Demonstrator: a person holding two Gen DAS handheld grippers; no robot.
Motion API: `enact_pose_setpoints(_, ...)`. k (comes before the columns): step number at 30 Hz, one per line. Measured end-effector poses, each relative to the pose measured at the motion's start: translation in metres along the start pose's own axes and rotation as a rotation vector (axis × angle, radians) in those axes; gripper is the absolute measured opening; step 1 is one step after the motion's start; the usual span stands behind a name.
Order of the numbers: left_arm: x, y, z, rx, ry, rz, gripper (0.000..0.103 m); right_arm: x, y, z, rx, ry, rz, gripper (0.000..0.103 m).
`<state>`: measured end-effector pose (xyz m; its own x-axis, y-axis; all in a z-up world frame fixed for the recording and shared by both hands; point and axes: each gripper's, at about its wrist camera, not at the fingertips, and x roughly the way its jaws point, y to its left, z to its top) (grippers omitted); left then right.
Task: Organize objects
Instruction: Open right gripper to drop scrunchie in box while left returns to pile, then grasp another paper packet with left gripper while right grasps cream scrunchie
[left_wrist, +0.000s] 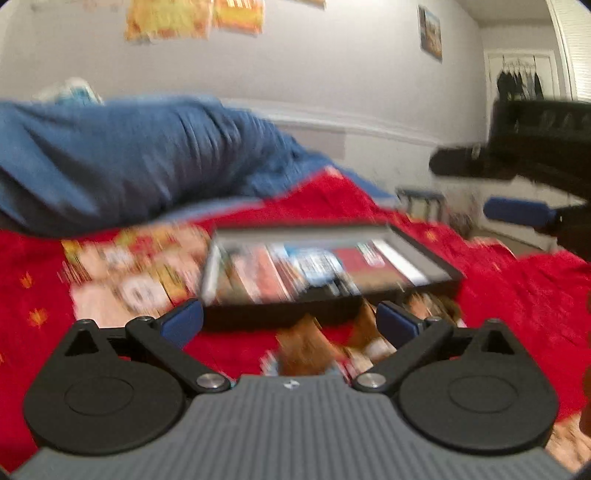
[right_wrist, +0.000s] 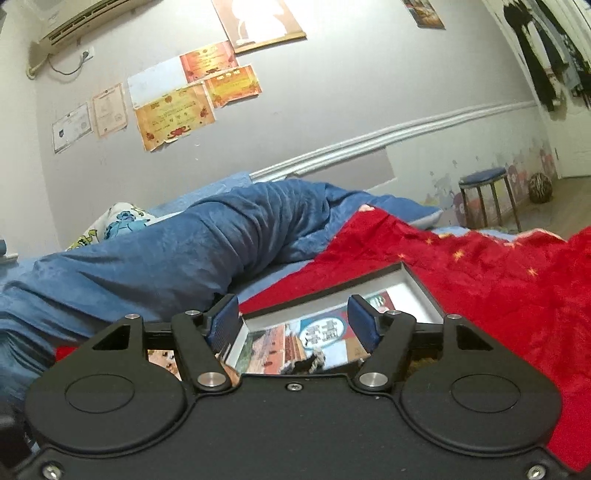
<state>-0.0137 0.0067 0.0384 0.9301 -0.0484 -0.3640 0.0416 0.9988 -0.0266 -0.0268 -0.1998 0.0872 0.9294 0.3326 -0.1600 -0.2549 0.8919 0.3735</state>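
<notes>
Left gripper (left_wrist: 290, 319): your jaws stand wide apart, nothing between them.
Right gripper (right_wrist: 293, 319): your jaws are parted and empty, above the box.
Box (left_wrist: 424, 282): it lies open on the red blanket (left_wrist: 517, 295), near the bed's middle, with several printed cards (left_wrist: 295, 269) lying flat in it.
Done: you have part of the set in the box.
Left: loose cards (left_wrist: 125, 273) lie beside the box's left edge; more (left_wrist: 314, 350) by its near edge. You have these to gather.
</notes>
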Motion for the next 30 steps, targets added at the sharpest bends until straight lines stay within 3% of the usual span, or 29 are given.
enact_pose_setpoints(12, 0.014, -0.013, -0.022, 0.040, 0.126, -0.040, 0.103, -0.020, -0.011, -0.001, -0.033, 0.059, -0.011, 0.064)
enact_pose_setpoints(15, 0.020, -0.014, -0.024, 0.068, 0.114, -0.009, 0.102, -0.016, -0.015, -0.006, -0.019, 0.075, -0.019, 0.064)
enact_pose_setpoints(22, 0.031, -0.011, -0.019, 0.102, 0.078, -0.032, 0.099, -0.002, -0.021, -0.026, 0.018, 0.124, -0.011, 0.064)
enact_pose_setpoints(26, 0.038, -0.007, -0.018, 0.085, 0.099, -0.045, 0.097, 0.010, -0.022, -0.041, 0.007, 0.203, 0.017, 0.063)
enact_pose_setpoints(30, 0.042, -0.008, -0.019, 0.104, 0.115, -0.076, 0.097, 0.020, -0.022, -0.051, 0.014, 0.229, 0.031, 0.063)
